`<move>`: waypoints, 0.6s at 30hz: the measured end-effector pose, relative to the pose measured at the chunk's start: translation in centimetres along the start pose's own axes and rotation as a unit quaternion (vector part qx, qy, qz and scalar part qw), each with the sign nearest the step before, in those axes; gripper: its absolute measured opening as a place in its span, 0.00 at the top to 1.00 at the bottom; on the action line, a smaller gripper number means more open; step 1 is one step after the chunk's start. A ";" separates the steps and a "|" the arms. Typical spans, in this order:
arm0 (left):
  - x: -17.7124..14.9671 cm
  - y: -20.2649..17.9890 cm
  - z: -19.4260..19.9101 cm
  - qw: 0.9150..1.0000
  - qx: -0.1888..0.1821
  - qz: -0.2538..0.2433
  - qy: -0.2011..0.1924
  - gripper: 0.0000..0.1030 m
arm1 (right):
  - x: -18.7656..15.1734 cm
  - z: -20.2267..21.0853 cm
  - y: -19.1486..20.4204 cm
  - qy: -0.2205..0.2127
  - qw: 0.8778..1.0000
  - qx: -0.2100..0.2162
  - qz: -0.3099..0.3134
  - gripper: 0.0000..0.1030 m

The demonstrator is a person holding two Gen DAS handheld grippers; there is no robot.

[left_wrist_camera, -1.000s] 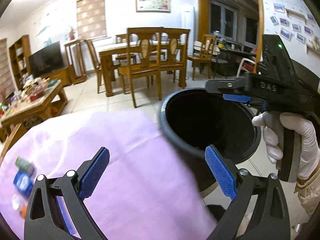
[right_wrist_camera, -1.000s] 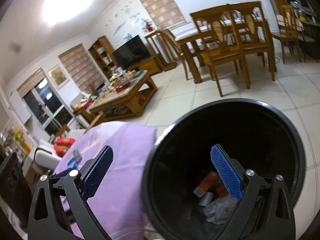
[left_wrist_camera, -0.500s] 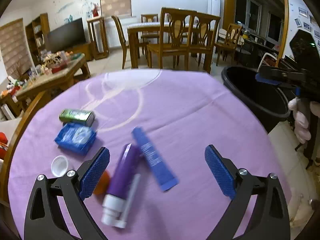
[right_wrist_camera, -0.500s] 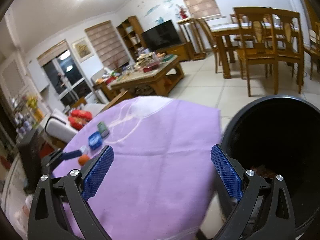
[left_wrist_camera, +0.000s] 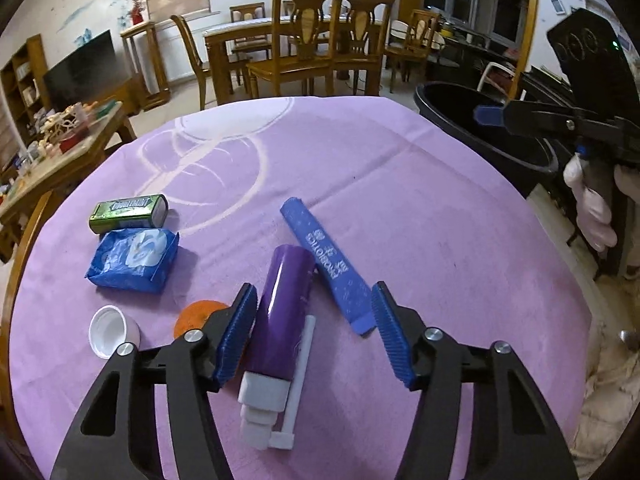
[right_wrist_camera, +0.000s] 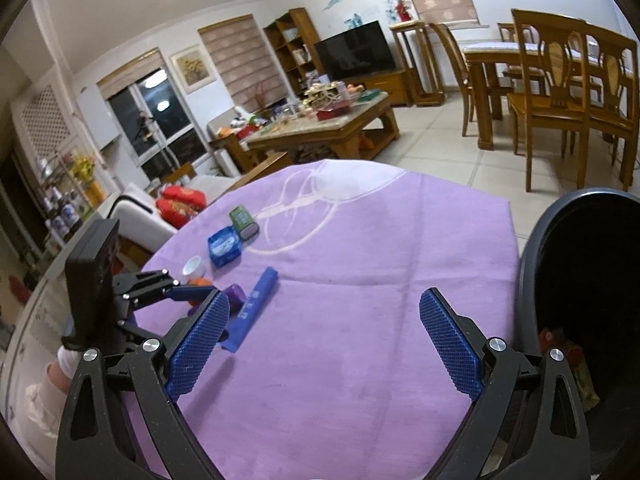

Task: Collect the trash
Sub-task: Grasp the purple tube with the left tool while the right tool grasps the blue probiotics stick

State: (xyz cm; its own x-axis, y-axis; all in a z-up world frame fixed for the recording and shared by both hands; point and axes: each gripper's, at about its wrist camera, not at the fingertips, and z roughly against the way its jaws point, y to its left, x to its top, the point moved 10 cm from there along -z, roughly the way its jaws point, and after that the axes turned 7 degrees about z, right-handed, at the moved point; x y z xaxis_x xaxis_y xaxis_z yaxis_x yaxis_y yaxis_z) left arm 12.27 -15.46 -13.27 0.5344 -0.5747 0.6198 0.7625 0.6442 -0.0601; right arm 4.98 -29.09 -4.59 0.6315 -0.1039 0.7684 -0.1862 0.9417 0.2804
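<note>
The left gripper (left_wrist_camera: pixel 314 332) is down over the purple pump bottle (left_wrist_camera: pixel 280 316) and its jaws are closing, the bottle between them but nothing pinched yet: the left pad (left_wrist_camera: pixel 238 332) is right against the bottle's side, while the right pad stands clear across a gap.

That gap holds the hazard. The blue tube (left_wrist_camera: pixel 326 266) lies just beside the bottle, its flat tail reaching in between the bottle and the right pad, so the closing jaws may well catch both and drag the tube along, or push it against the bottle and skew the grip. The bottle is also glossy and round; squeezed off-centre it would likely roll or squirt out toward the orange cap (left_wrist_camera: pixel 198 316) on its other side. The white pump spout alongside the body looks like a poor place to bite.

The bottle lies flat on the table (left_wrist_camera: pixel 440 240), in the half near the person and well in from the edge. Its long axis runs from near edge to far edge, leaning slightly right, with the white pump head toward the person and the flat base pointing away.

The right gripper (right_wrist_camera: pixel 324 344) hangs wide open and empty over the table's right edge, just beside the black bin (right_wrist_camera: pixel 532 264).
</note>
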 end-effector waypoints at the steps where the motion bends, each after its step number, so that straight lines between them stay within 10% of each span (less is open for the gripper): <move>1: 0.0 0.1 0.0 1.000 -0.003 0.000 0.000 0.48 | -0.2 -0.1 0.1 0.001 1.000 0.001 0.001 0.09; 10: -2.0 -1.1 0.0 0.998 0.009 -0.055 0.019 0.58 | -0.2 -2.7 2.5 0.027 0.999 0.014 0.020 0.17; 18: -1.1 -1.0 -0.7 0.999 0.023 -0.025 0.017 0.60 | -0.1 -8.4 5.0 0.088 0.993 -0.031 0.068 0.45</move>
State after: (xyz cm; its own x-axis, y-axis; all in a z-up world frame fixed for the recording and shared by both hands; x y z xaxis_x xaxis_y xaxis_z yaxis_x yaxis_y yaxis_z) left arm 11.16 -15.84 -14.40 0.5084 -0.6228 0.5947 0.7716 0.6360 0.0064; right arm 10.33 -21.64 -8.06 0.7270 0.0782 0.6822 -0.2355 0.9616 0.1407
